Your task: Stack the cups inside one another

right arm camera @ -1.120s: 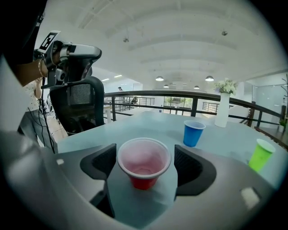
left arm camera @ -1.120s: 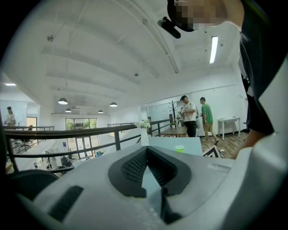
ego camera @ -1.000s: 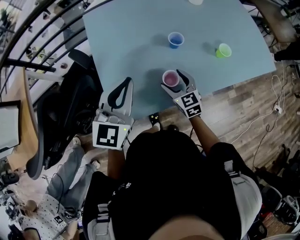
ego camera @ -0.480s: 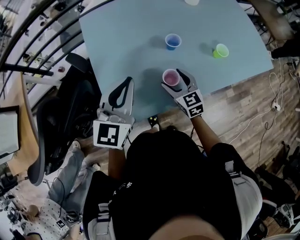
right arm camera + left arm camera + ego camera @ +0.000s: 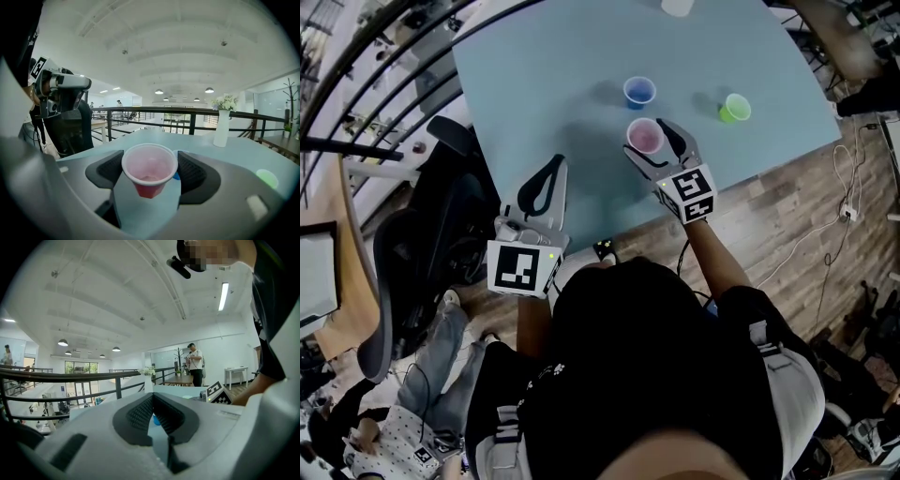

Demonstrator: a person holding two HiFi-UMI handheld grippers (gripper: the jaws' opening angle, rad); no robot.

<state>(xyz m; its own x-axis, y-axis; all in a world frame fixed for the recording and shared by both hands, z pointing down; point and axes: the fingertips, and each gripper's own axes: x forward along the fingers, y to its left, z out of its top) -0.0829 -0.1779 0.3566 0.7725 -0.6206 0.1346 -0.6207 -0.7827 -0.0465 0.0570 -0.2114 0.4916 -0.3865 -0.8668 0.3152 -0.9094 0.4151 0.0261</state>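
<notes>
Presently the right claw (image 5: 652, 141) grips the pink cup (image 5: 150, 169) upright by its wall, near the blue cup (image 5: 638, 91) on the surface (image 5: 544, 84); the green cup (image 5: 733, 108) stands well apart; the left claw (image 5: 553, 167) is closed on nothing; nesting probably calls for centring the pink cup level over the blue cup before lowering and releasing.

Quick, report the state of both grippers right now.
Left gripper: closed, holding nothing.
Right gripper: closed on the pink cup.
</notes>
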